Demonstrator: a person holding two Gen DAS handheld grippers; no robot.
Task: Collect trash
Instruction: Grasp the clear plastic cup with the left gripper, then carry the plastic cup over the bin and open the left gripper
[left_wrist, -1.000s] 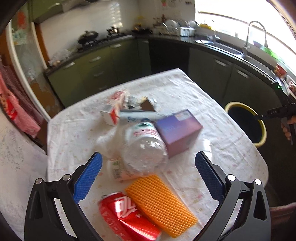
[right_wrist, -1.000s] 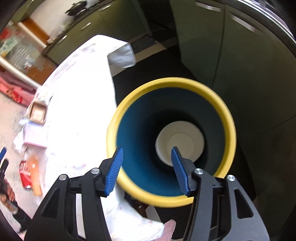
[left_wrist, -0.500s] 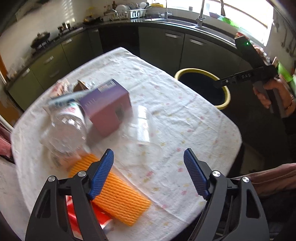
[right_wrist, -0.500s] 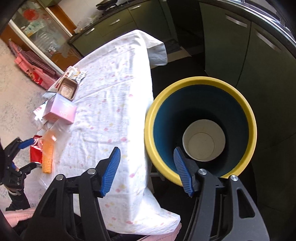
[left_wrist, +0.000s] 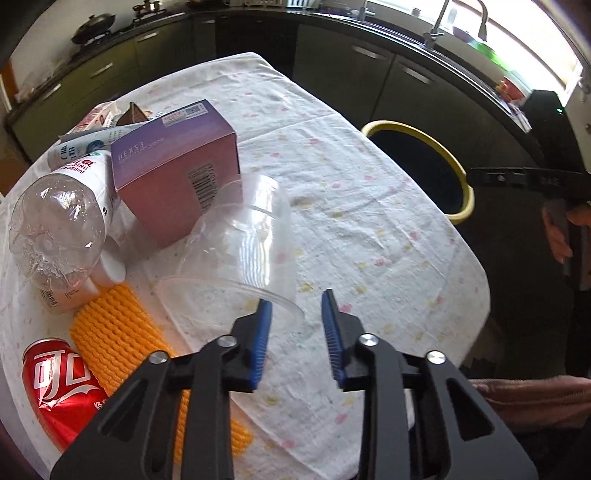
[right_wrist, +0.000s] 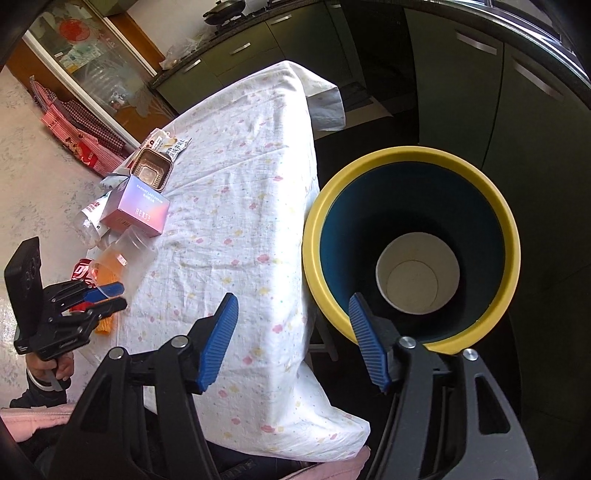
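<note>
A clear plastic cup (left_wrist: 243, 236) lies on its side on the white flowered tablecloth (left_wrist: 369, 229), rim toward me. My left gripper (left_wrist: 295, 325) is low over it, jaws closing, with the near rim between the blue fingers and a gap still showing. The right wrist view shows the same left gripper (right_wrist: 107, 295) at the cup (right_wrist: 129, 251). My right gripper (right_wrist: 291, 332) hangs open and empty over the table corner and the yellow-rimmed bin (right_wrist: 406, 153). A white paper cup (right_wrist: 417, 273) lies in the bin.
Left of the clear cup sit a purple box (left_wrist: 173, 166), a clear bottle (left_wrist: 55, 229), an orange foam net (left_wrist: 118, 332) and a red can (left_wrist: 59, 387). A brown tray (right_wrist: 149, 171) lies further back. The bin (left_wrist: 417, 133) stands off the table's right edge, dark cabinets behind.
My left gripper dropped and swung right onto the clear cup, its jaws narrowing from wide open. The right gripper drifted from over the bin toward the table corner.
</note>
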